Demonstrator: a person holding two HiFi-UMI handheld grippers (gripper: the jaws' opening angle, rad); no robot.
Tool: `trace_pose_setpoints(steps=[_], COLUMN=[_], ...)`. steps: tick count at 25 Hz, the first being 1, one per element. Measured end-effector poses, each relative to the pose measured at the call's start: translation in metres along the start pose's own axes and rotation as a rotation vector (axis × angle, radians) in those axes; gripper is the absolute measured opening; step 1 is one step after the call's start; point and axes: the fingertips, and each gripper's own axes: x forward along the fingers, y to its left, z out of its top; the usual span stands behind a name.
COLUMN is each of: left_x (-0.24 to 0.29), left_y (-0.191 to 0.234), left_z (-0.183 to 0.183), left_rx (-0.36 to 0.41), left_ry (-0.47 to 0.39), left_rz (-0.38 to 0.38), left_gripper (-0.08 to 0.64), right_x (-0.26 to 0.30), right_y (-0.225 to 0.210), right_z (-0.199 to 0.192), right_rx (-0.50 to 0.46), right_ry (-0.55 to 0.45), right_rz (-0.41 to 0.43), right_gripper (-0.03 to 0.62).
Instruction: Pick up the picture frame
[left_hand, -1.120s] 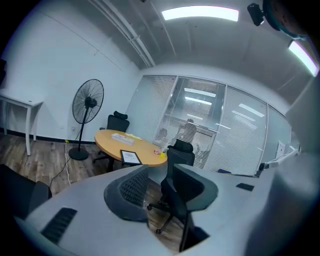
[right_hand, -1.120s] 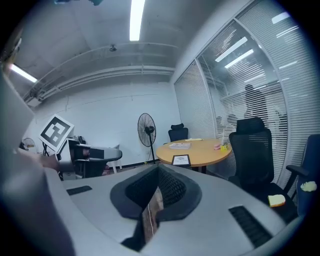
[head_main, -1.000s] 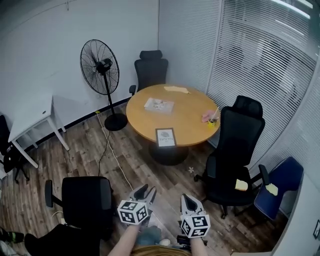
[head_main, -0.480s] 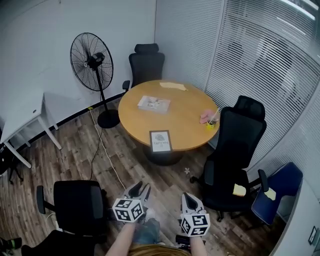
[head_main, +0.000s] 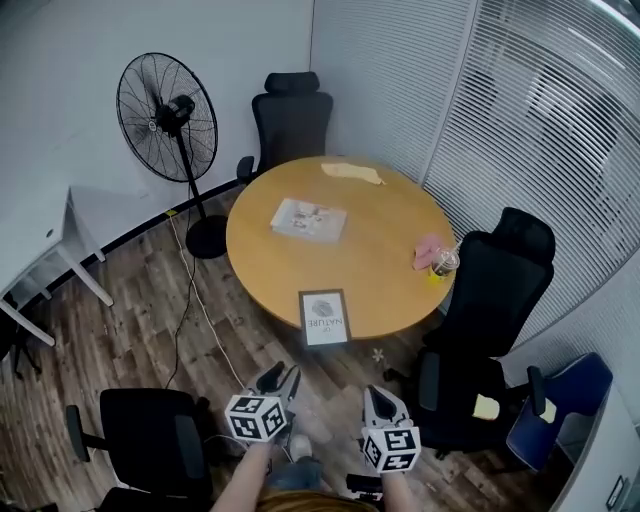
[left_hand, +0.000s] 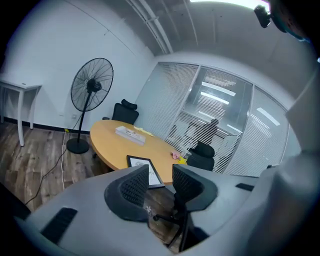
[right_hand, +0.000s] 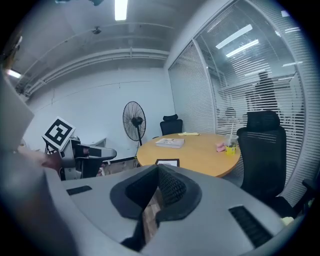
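Pickup of the frame, judged from one moment.

- Left: fan (head_main: 165, 105) stands on the floor, far left of the round table (head_main: 380, 215). Not in the way.
- Left gripper (head_main: 283, 373): held in the air on the near side of the table, jaws spread, nothing between them. In its own view the frame shows just past the gap.
- Picture frame (head_main: 323, 317): on the table at its near rim, between the two grippers' lines and well apart from both. It appears to lie flat, face up. Its long axis runs near to far, with one short edge toward the person. The print reads upright from the near side, so its top points far. I cannot tell whether it overhangs the rim.
- Right gripper (head_main: 378, 396): beside the left one, jaws drawn almost together on nothing.
- Right: cup (head_main: 443, 263) at the table's right rim, clear of the frame.

Judgement: a reach is called for. A good grip would take the near short edge with the spread left jaws, one above and one below, level with the tabletop. Risk: a flat frame may slide far instead of lifting.
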Motion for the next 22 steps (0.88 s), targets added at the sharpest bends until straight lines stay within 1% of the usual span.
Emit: trace_pose_setpoints(steps=[5, 8, 11, 16, 19, 22], left_x=[0.040, 0.059, 0.070, 0.088, 0.097, 0.106], left_y=[0.025, 0.037, 0.044, 0.049, 0.052, 0.053], left_z=[0.021, 0.030, 0.035, 0.039, 0.036, 0.037], left_rx=[0.005, -0.004, -0.010, -0.031, -0.041, -0.033], left_ry=[0.014, 0.008, 0.024, 0.031, 0.039, 0.045], left_rz=[-0.024, -0.052, -0.060, -0.067, -0.057, -0.053], left_gripper=[0.164, 0.164, 0.167, 0.167, 0.167, 0.167], right_x=[0.053, 0.066, 0.072, 0.080, 0.086, 0.096], right_y=[-0.009, -0.013, -0.018, -0.035, -0.039, -0.042], right_z=[0.013, 0.031, 0.042, 0.045, 0.038, 0.035], right_rx=[0.015, 0.035, 0.038, 0.049, 0.056, 0.052], right_ry=[0.005, -0.034, -0.047, -0.044, -0.025, -0.013], right_rz=[-0.013, -0.029, -0.041, -0.071, -0.065, -0.046], right_gripper=[0.012, 0.012, 0.012, 0.012, 0.012, 0.012])
